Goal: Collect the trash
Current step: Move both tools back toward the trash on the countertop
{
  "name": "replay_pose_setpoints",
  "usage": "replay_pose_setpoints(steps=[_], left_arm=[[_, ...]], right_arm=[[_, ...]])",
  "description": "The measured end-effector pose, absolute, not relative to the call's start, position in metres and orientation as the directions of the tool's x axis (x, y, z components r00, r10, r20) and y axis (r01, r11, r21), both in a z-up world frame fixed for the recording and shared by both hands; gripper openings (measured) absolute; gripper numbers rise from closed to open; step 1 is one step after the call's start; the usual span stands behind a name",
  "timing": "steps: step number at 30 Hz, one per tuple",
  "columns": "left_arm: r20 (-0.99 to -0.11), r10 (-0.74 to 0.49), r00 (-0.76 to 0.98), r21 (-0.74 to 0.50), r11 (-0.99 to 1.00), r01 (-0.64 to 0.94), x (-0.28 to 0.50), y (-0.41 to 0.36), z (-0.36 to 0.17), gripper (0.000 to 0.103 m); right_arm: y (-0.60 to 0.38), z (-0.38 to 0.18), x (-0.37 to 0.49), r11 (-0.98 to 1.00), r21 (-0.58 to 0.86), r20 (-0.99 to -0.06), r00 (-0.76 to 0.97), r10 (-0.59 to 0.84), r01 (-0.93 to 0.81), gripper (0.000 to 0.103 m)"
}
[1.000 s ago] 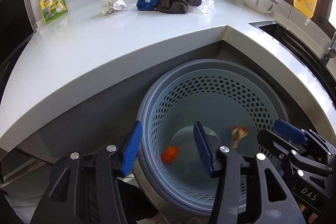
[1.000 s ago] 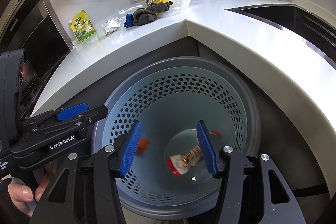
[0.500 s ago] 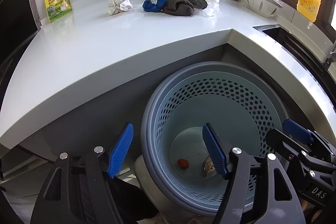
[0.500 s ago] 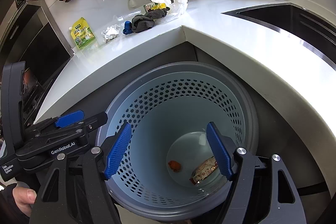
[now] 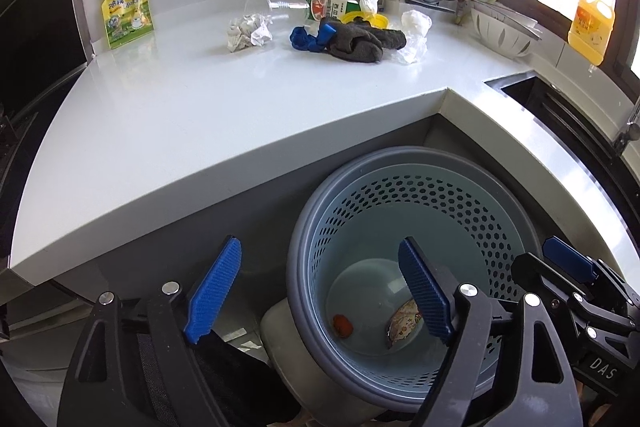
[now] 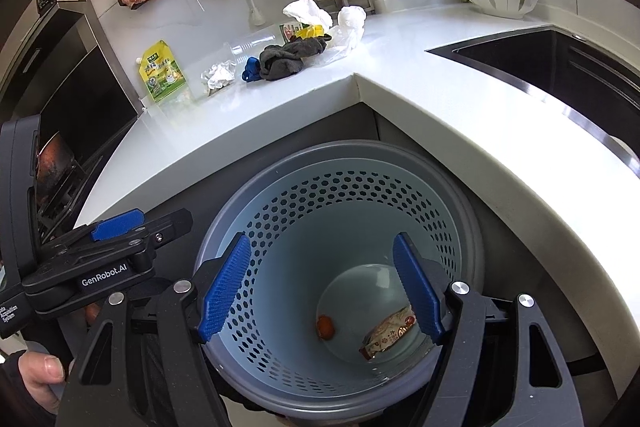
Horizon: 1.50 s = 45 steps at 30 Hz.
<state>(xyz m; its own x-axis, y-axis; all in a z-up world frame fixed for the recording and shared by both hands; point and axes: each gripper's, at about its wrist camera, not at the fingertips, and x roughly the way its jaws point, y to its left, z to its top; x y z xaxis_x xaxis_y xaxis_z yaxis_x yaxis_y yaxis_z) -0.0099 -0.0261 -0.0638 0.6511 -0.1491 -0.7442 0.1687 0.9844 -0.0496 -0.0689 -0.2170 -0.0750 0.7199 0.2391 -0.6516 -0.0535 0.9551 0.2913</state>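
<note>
Two pieces of trash, an orange scrap (image 6: 325,327) and a snack wrapper (image 6: 387,335), lie on the floor of the perforated bin (image 6: 464,227). Above it, the left gripper (image 5: 320,291) and right gripper (image 6: 322,287) hang with fingers spread, holding nothing. More litter sits on the counter (image 5: 200,115): crumpled paper (image 5: 248,33) and a dark cloth (image 5: 360,41).

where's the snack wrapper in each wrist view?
Left wrist: snack wrapper on the bin floor, lower right of centre, partly behind the right blue pad.
Right wrist: snack wrapper on the bin floor, lower right, beside the right pad.
Shared landmark: small orange scrap just left of it.
</note>
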Motion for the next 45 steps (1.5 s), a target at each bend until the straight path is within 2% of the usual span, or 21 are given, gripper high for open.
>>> replay_pose_setpoints(steps=[14, 24, 45], left_arm=[[-0.694, -0.131, 0.708, -0.081, 0.991, 0.104, 0.025, -0.008, -0.027, 0.091], [-0.666, -0.077, 0.742, -0.065, 0.997, 0.045, 0.082, 0.004, -0.007, 0.093], [-0.7, -0.015, 0.714, -0.07, 0.996, -0.048, 0.19, 0.012, -0.022, 0.093]], right_arm=[[-0.223, -0.046, -0.036, 0.958, 0.284, -0.627, 0.749, 0.216, -0.039, 0.071], [-0.245, -0.026, 0.022, 0.957, 0.289, -0.613, 0.771, 0.171, 0.017, 0.072], [-0.264, -0.024, 0.169, 0.965, 0.262, -0.667, 0.725, 0.171, 0.013, 0.072]])
